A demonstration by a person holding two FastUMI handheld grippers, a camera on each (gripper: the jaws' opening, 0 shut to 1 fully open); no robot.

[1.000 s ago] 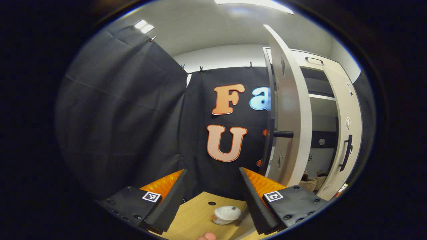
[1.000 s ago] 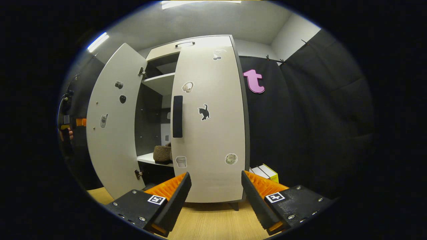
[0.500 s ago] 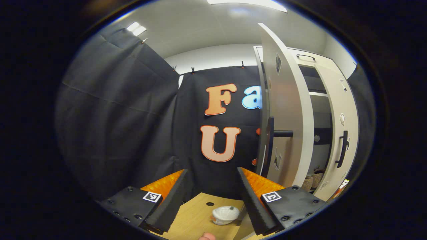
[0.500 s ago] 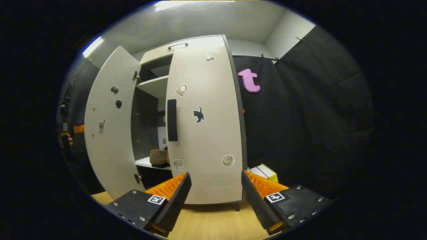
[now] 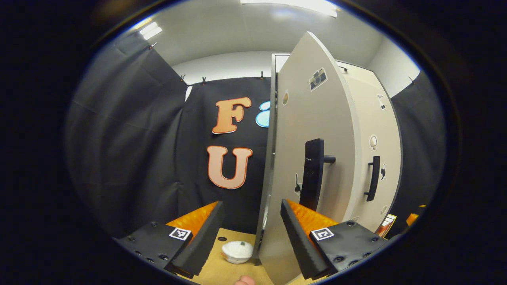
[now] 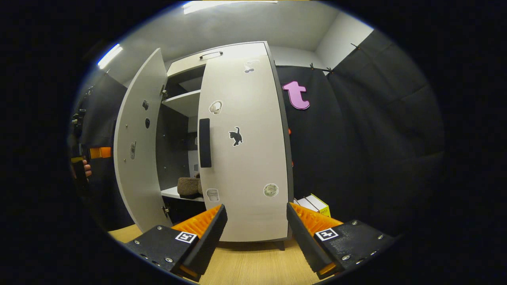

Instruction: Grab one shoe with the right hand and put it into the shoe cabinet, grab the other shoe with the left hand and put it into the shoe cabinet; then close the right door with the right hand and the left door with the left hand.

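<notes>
On my right gripper view, the shoe cabinet stood in the middle of the frame with its right door flat against the front and its left door swung partly out at centre left. Through the gap between them I could see one brown fuzzy shoe resting on a white shelf low in the opening; the right door's edge cut off whatever lay beside it, so I could not make out the second shoe. My left gripper view saw that same left door from its outer face, filling the centre right of the frame, with its dark handle near the middle and the right door beyond it; from there the inside was hidden entirely.

My left gripper sat at the bottom of its frame with its fingers spread apart and nothing between them, the door's lower edge just beside the right finger. My right gripper was likewise released and empty, facing the closed door. At the far left edge of the right gripper view a hand held something dark, too small and dim to read clearly.

A small white bowl sat on the wooden floor at the bottom of the left gripper view, and a yellow-edged box lay beside the cabinet's lower right corner.
</notes>
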